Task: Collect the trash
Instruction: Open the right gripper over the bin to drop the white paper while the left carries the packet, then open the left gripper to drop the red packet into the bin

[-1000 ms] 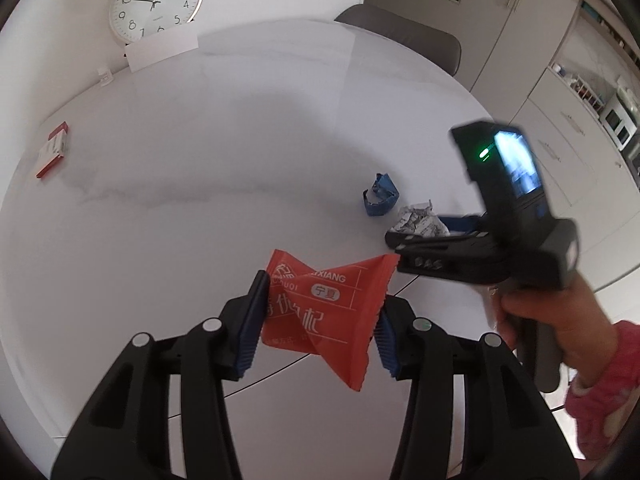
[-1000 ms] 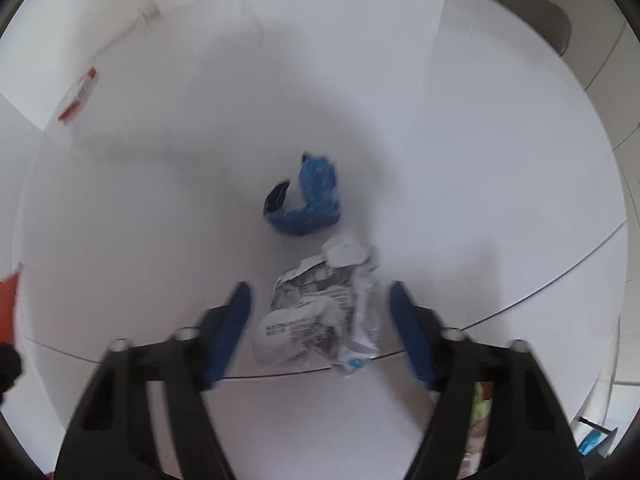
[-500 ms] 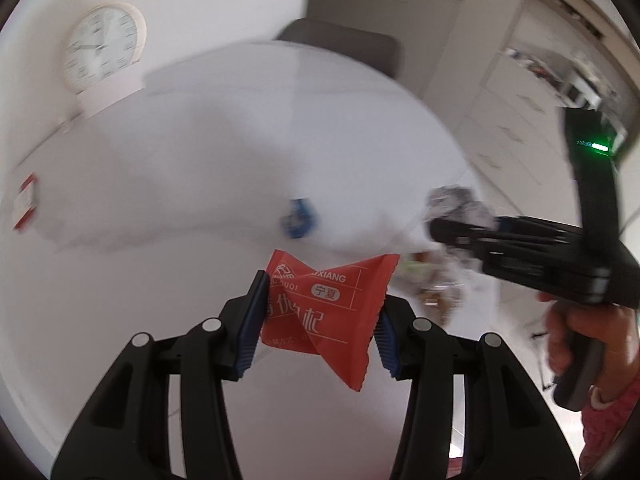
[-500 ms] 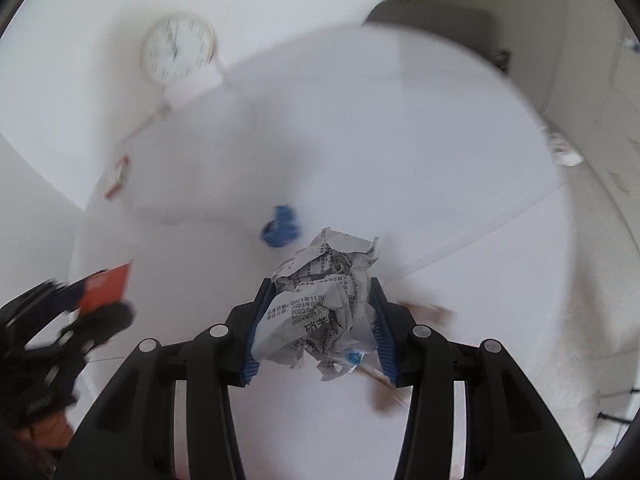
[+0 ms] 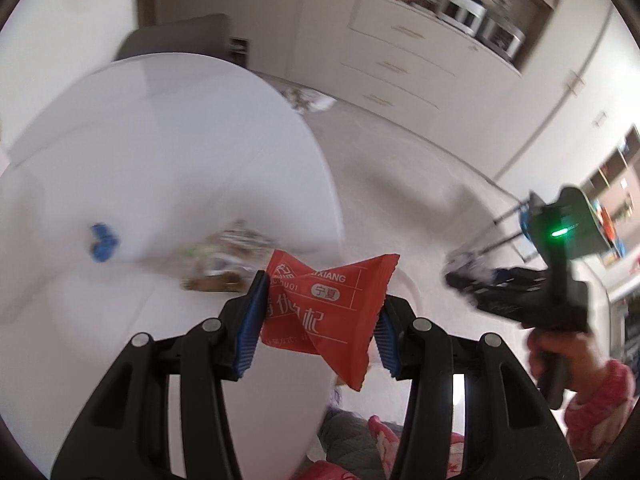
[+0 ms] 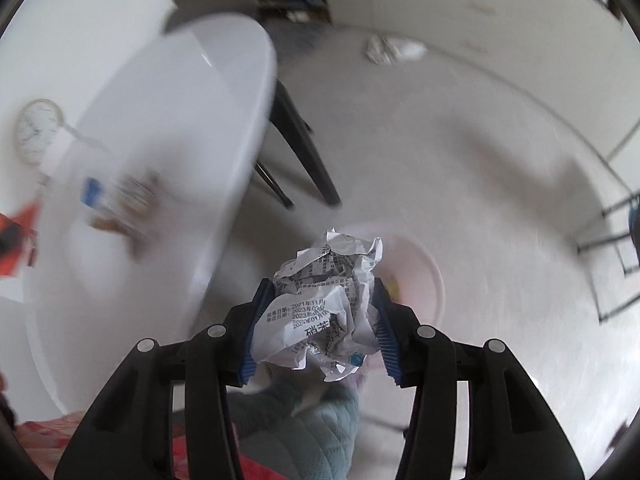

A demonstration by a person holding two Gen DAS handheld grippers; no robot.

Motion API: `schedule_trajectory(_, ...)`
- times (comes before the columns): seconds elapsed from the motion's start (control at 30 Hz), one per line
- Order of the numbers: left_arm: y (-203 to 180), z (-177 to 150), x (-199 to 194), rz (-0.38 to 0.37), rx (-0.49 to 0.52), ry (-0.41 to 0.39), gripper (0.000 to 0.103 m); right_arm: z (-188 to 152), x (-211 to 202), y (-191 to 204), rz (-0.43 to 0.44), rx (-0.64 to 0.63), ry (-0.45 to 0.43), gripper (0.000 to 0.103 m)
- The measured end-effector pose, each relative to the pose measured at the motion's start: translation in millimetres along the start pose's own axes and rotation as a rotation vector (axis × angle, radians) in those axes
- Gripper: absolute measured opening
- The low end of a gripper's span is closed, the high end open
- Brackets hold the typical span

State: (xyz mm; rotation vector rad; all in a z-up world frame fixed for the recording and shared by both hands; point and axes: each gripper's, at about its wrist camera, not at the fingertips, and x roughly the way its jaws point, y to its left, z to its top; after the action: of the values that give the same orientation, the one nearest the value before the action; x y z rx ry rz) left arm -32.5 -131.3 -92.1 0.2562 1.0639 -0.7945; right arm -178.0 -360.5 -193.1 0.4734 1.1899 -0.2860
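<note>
Two loads in hand: right gripper [image 6: 318, 330] fingers clenched on one paper ball [image 6: 326, 300], left gripper [image 5: 316, 330] fingers clenched on one red wrapper [image 5: 328, 308]. One pink bin [image 6: 424, 280] sits on the floor directly beyond the ball, so the right is nearer. On the worktop [image 5: 160, 168]: one blue scrap [image 5: 103, 242], one blurred wrapper [image 5: 224, 256].

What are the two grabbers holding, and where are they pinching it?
The left gripper pinches a red wrapper by its two side edges. The right gripper squeezes a crumpled paper ball around its middle.
</note>
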Motion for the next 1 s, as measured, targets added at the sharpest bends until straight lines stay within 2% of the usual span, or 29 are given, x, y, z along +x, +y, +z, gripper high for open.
schedule_trajectory(0.17,-38,5,32,0.005,0.100,0.064,0.047,-16,68,-36,-0.016,0.052,0.116,0.051)
schedule_trajectory(0.27,-55,7,51,-0.004,0.132,0.097,0.047,-15,99,-54,0.001,0.103,0.150,0.053)
schedule_trajectory(0.43,-80,9,87,-0.019,0.146,0.161,0.047,-23,128,-77,0.007,0.147,0.187,0.067)
schedule_trajectory(0.6,-96,16,118,-0.019,0.159,0.201,0.047,-23,101,-81,-0.002,0.171,0.126,0.083)
schedule_trajectory(0.77,-115,17,162,-0.042,0.175,0.268,0.047,-29,44,-102,-0.027,0.211,0.019,0.090)
schedule_trajectory(0.87,-124,12,196,-0.054,0.185,0.326,0.048,-32,20,-114,-0.037,0.233,-0.020,0.091)
schedule_trajectory(0.97,-132,3,229,-0.066,0.185,0.381,0.054,-35,4,-122,-0.051,0.241,-0.038,0.091)
schedule_trajectory(1.0,-134,0,240,-0.072,0.182,0.401,0.061,-36,1,-124,-0.055,0.245,-0.040,0.091)
